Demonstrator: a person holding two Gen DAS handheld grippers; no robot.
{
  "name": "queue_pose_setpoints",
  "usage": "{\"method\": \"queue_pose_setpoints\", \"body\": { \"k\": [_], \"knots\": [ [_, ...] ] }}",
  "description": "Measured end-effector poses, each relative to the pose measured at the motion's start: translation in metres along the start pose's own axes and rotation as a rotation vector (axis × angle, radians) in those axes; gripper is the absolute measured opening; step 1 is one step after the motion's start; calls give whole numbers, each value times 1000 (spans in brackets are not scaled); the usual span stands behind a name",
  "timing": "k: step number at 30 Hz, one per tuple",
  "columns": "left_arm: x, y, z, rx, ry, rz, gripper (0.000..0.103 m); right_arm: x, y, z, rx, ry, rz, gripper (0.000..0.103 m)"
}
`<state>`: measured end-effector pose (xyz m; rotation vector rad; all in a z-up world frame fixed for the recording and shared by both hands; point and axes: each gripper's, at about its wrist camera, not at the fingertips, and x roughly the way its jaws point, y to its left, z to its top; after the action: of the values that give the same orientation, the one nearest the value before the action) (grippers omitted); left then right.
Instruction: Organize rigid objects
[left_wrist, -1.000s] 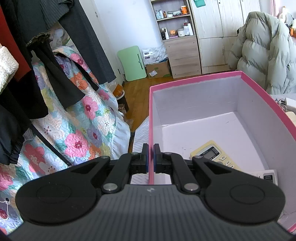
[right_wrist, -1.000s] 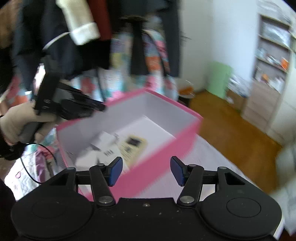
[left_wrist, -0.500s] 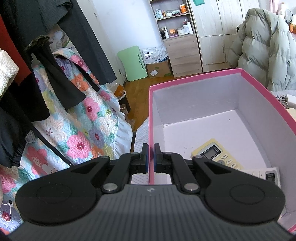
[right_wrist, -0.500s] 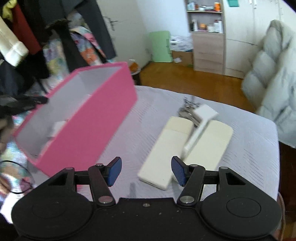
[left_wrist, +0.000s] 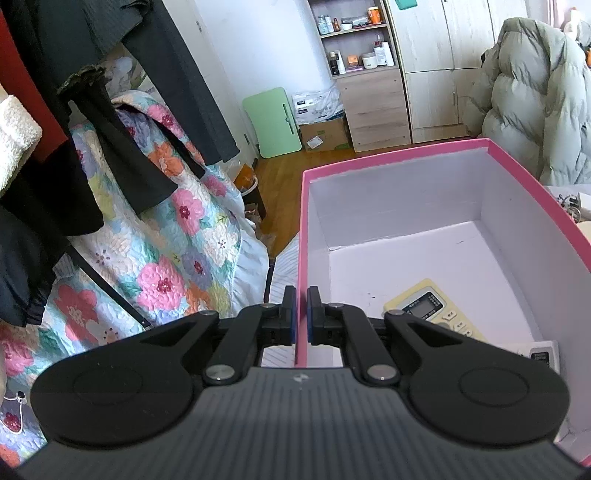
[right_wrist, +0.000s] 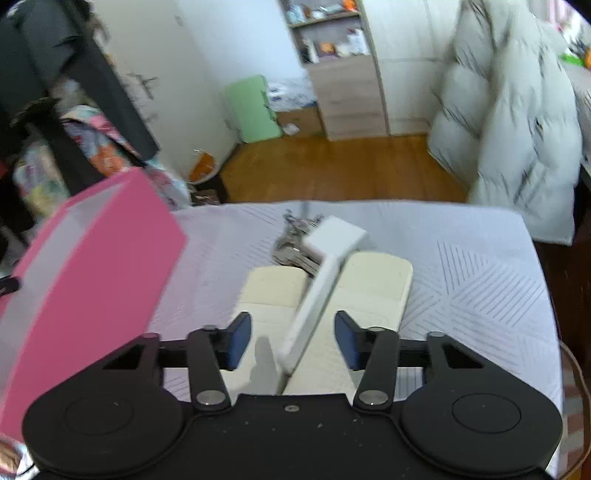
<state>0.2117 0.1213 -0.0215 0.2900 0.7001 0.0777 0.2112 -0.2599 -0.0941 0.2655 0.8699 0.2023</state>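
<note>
The left gripper (left_wrist: 301, 314) is clamped on the near wall of the pink box (left_wrist: 406, 157), steadying it at the left edge of the white-covered table (right_wrist: 480, 258). The right gripper (right_wrist: 291, 339) is closing around a white stick-shaped remote (right_wrist: 321, 288) that lies propped across two cream remotes (right_wrist: 373, 288); the pads are not yet touching it. The next move likely calls for pinching and lifting it into the box. Only the left view shows the yellowish remote (left_wrist: 432, 310) already inside.
</note>
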Motion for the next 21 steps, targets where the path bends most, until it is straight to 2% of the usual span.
{"method": "queue_pose_setpoints", "body": {
  "k": [1,4,6,14,17,21],
  "knots": [
    [0,1,1,-4,3,-5,4,2,1,0,-3,-23,-14,26],
    [0,2,3,-6,6,-7,4,1,4,-2,-30,-48,-21,11],
    [0,2,3,-6,5,-9,4,-6,2,-1,-35,-71,-4,8],
    [0,6,3,-13,1,-8,4,-41,6,0,-31,-127,57,8],
    [0,6,3,-15,2,-10,4,-58,22,2,-55,-152,113,8],
    [0,7,3,-16,2,-11,4,-80,58,9,-127,-186,230,8]
  ]
}}
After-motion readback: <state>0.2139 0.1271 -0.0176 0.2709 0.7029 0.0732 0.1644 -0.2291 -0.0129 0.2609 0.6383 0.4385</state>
